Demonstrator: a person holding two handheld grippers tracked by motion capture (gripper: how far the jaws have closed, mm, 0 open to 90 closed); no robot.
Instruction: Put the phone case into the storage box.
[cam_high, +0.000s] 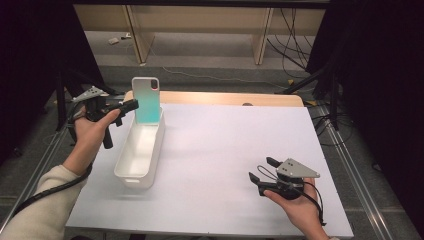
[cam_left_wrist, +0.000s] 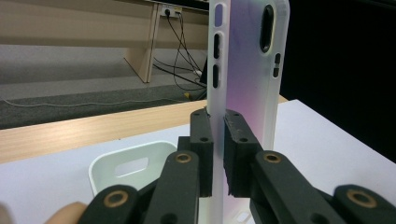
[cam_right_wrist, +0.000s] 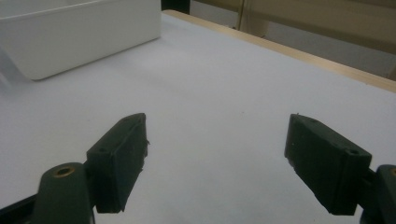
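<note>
A translucent phone case (cam_high: 147, 100), white at the top and fading to teal, stands upright over the far end of a long white bin (cam_high: 131, 172). My left gripper (cam_high: 134, 105) is shut on the case's left edge; in the left gripper view the pads (cam_left_wrist: 203, 140) pinch the case (cam_left_wrist: 247, 70) with its camera cutout at the top, and the bin's rim (cam_left_wrist: 100, 163) lies below. My right gripper (cam_high: 261, 170) rests low over the white table at the front right, open and with nothing between its fingers (cam_right_wrist: 122, 154).
The white table surface (cam_high: 225, 150) has a wooden strip along its far edge (cam_high: 230, 97). In the right gripper view the bin's side wall (cam_right_wrist: 79, 37) stands at the far left. Cables and wooden furniture legs lie on the floor beyond the table.
</note>
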